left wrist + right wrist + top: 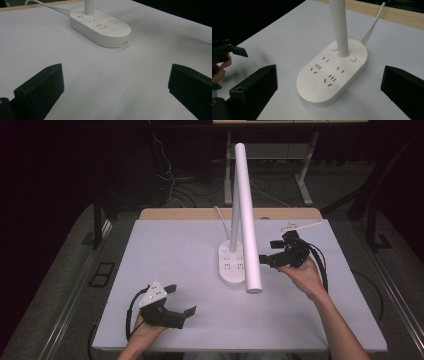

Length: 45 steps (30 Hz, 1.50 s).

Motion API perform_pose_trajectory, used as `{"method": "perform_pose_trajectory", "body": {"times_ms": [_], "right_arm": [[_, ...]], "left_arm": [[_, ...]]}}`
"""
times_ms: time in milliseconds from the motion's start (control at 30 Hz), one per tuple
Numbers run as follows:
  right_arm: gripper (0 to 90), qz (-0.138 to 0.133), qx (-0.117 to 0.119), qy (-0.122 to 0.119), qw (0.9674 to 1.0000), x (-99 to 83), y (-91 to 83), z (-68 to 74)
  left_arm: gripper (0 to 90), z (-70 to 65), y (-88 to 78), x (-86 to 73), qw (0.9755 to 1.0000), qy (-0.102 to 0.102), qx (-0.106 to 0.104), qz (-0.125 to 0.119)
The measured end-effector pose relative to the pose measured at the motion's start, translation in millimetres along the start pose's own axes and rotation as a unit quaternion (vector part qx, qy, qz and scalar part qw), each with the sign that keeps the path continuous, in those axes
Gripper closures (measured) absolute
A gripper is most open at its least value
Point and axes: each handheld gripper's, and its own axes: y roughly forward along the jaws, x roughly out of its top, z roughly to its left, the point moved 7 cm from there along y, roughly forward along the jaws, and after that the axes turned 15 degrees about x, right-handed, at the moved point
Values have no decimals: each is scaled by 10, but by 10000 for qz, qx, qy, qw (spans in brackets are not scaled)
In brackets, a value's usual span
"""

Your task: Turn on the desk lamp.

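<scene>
Left gripper (179,300): lower left of the high view, jaws wide apart, holding nothing.
Right gripper (266,252): right of centre, jaws spread wide, pointing at the lamp.
Lamp base (232,265): centre of the table (170,250), white oval with sockets and a lit button.
Lamp head (247,215): long white bar slanting over the base.
Cord (372,25): white, running to the table's far edge.

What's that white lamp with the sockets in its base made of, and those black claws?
The lamp base and its stem look like smooth matte white plastic: even colour, rounded moulded edges, a soft sheen. The left claw and the right claw look like hard matte black plastic, blocky and dull; whether the pads are rubber is unclear. The table has a plain white matte top with a wood-coloured far edge.
</scene>
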Motion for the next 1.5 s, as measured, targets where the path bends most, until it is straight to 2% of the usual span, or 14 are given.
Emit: {"method": "perform_pose_trajectory", "body": {"times_ms": [167, 633, 667, 733, 800, 867, 933, 1167, 1300, 1500], "right_arm": [[2, -52, -8, 56, 10000, 82, 86, -36], [3, -153, -84, 303, 9994, 157, 281, -196], [69, -170, -35, 343, 9993, 161, 304, -226], [74, -257, 1, 434, 9987, 172, 319, -253], [163, -292, 12, 448, 9986, 179, 331, -278], [167, -344, -32, 436, 9985, 190, 342, -301], [221, -320, -60, 423, 9986, 191, 357, -328], [321, -316, -135, 453, 9984, 177, 397, -406], [414, -333, -227, 515, 9979, 160, 448, -476], [499, -395, -287, 597, 9970, 145, 518, -564]], "left_arm": [[0, 5, -3, 6, 10000, -39, -14, -22], [0, 12, -10, 8, 10000, -43, -23, -26], [0, 13, -11, 8, 10000, -38, -27, -28], [0, 14, -12, 8, 10000, -33, -27, -30], [0, 14, -12, 8, 10000, -33, -32, -31], [0, 15, -12, 8, 10000, -28, -28, -29], [0, 12, -12, 6, 10000, -27, -31, -23], [0, 5, -8, 4, 10000, -17, -45, -21], [0, 5, -6, 3, 10000, 1, -54, -20], [0, 7, -9, 4, 10000, 6, -52, -22]]}}
